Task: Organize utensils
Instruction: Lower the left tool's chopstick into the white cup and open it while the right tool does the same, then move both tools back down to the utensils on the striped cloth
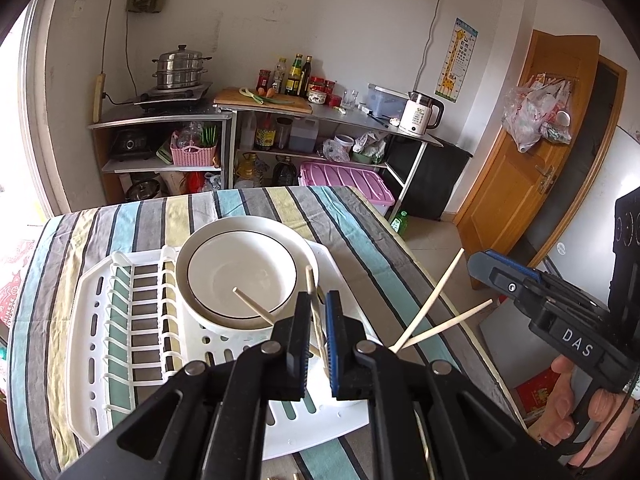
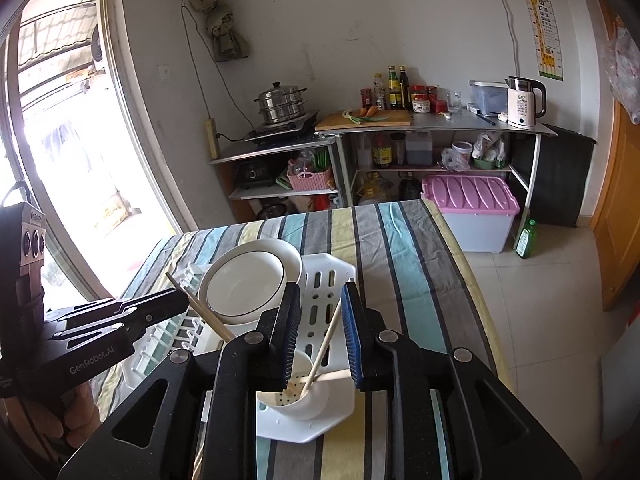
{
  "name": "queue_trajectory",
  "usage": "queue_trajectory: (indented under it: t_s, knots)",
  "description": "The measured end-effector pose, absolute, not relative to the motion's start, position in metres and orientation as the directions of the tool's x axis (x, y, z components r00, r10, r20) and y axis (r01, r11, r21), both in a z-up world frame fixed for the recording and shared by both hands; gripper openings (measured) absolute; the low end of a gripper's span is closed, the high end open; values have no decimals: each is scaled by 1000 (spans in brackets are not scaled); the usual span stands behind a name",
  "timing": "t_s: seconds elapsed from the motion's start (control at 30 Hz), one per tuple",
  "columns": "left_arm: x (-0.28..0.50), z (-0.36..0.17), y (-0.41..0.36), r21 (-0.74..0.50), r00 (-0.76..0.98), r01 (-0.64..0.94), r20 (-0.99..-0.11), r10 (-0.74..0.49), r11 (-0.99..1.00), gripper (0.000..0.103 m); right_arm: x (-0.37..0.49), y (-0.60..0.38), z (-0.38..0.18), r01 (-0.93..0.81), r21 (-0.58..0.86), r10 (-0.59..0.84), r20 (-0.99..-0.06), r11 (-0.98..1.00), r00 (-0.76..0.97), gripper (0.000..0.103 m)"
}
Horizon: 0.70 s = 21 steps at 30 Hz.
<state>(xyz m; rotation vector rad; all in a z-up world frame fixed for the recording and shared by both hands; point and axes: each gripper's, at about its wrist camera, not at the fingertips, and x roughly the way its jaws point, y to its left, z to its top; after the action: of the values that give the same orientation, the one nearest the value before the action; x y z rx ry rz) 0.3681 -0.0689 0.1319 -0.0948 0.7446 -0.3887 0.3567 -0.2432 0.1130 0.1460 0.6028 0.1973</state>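
While left jaws pinch one chopstick [image 1: 316, 312] mid-shaft, right jaws gape around two chopsticks [image 2: 326, 342] standing in the cup [image 2: 296, 396]: light, stiff, slippery wood

A: How does the left gripper [image 1: 318, 300] stand?
B: Tilted downward, jaws nearly together on a chopstick [image 1: 316, 312].
A: And the right gripper [image 2: 320, 312]?
B: Tilted downward, jaws apart. A hand [image 1: 576, 404] holds its grip.
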Motion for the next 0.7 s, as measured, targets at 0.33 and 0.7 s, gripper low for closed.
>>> queue_trajectory:
  t_s: [0.33, 0.7]
  knots:
    - [332, 131, -52, -223, 681, 313, -625, -382, 923, 19, 316, -247, 120, -149, 210, 239, -517, 966, 822, 22]
    - [286, 118, -41, -222, 669, 329, -632, -393, 918, 20, 266, -244, 107, -180, 246, 285, -511, 952, 811, 22]
